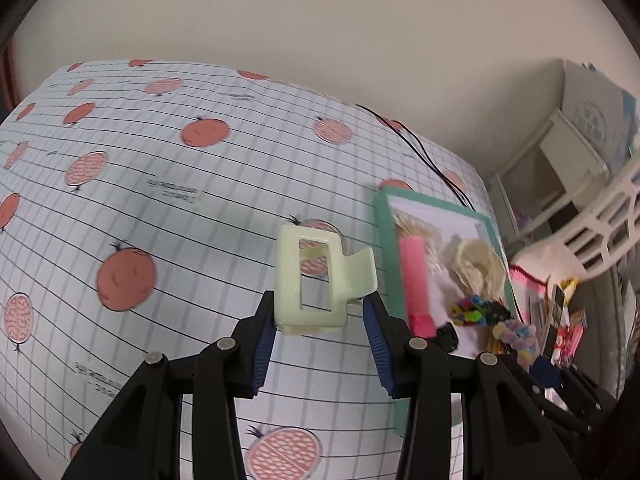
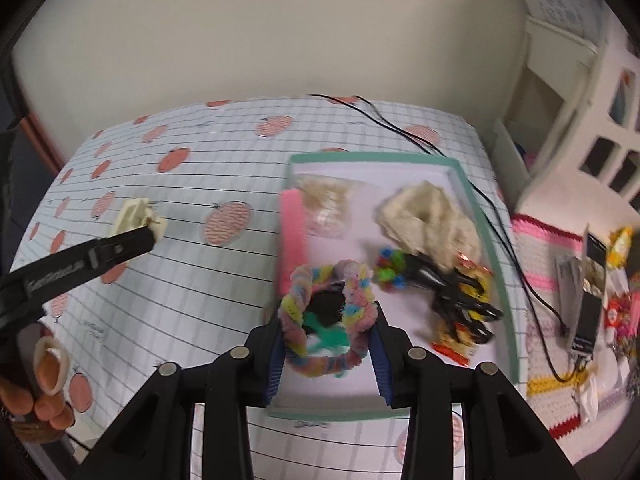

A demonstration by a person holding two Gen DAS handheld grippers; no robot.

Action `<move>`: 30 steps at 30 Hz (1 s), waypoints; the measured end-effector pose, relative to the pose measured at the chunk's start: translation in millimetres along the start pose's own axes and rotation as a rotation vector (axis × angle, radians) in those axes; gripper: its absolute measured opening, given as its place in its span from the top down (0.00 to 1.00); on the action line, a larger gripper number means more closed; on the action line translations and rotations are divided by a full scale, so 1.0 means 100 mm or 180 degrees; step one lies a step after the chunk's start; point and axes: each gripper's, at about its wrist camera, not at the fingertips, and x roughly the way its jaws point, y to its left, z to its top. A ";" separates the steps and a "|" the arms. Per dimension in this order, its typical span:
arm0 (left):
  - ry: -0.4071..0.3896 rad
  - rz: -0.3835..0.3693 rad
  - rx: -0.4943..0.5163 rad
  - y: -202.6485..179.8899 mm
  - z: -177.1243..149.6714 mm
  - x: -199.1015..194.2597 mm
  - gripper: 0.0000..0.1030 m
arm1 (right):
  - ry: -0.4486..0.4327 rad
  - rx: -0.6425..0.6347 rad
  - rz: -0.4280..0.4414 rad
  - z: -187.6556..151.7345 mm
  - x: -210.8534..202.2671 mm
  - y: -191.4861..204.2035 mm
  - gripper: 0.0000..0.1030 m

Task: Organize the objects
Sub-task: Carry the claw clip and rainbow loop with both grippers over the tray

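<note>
My left gripper point(image 1: 320, 316) is shut on a pale cream hair claw clip point(image 1: 316, 280), held above the patterned tablecloth point(image 1: 160, 208). In the right wrist view that clip point(image 2: 136, 216) shows at the left gripper's tip, left of the tray. My right gripper point(image 2: 328, 340) is shut on a fluffy pastel scrunchie point(image 2: 328, 312), held over the near part of a teal-rimmed white tray point(image 2: 468, 188). The tray holds a pink comb point(image 2: 292, 228), a cream scrunchie point(image 2: 428, 216), a colourful beaded tie point(image 2: 390, 268), black clips point(image 2: 460, 296) and a clear packet point(image 2: 324, 204).
A black cable point(image 2: 400, 128) runs across the far right of the cloth past the tray. A white shelf unit point(image 2: 560, 120) and a crocheted mat point(image 2: 560, 320) with small packets lie to the right. A hand point(image 2: 44, 384) holds the left gripper's handle.
</note>
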 end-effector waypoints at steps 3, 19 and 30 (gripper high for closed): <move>0.0019 -0.0046 0.0075 -0.15 -0.06 0.02 0.56 | 0.0044 0.0122 -0.0057 -0.02 0.03 -0.18 0.61; 0.0261 -0.0192 0.0739 -0.97 -0.46 0.29 0.56 | 0.0314 0.0650 -0.0233 -0.17 0.24 -0.82 0.60; 0.0423 -0.0182 0.0904 -1.17 -0.63 0.45 0.56 | 0.0446 0.0844 -0.0243 -0.24 0.34 -0.99 0.59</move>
